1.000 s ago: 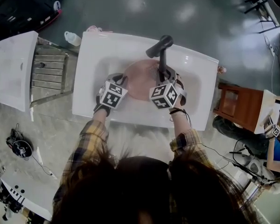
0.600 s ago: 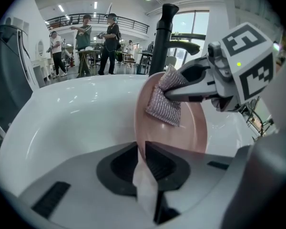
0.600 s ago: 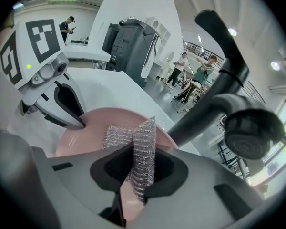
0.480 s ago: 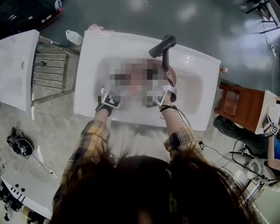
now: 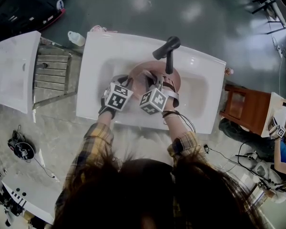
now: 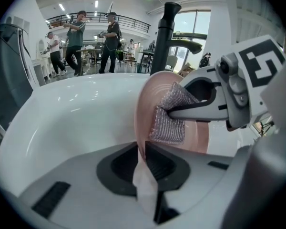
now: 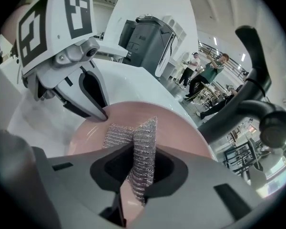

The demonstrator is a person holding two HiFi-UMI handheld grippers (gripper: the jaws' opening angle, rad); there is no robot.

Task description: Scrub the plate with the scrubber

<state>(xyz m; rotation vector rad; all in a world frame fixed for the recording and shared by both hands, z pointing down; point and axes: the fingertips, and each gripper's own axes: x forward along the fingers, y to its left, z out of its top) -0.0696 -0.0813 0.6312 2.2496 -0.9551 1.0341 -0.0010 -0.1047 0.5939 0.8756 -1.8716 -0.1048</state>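
The left tool is almost closed, pinching the rim of the round pink plate, which it holds inside the white ceramic sink below the black tap. The right tool is clamped on the silver mesh scrubber. The scrubber lies against the plate's face, near the left tool's tips.
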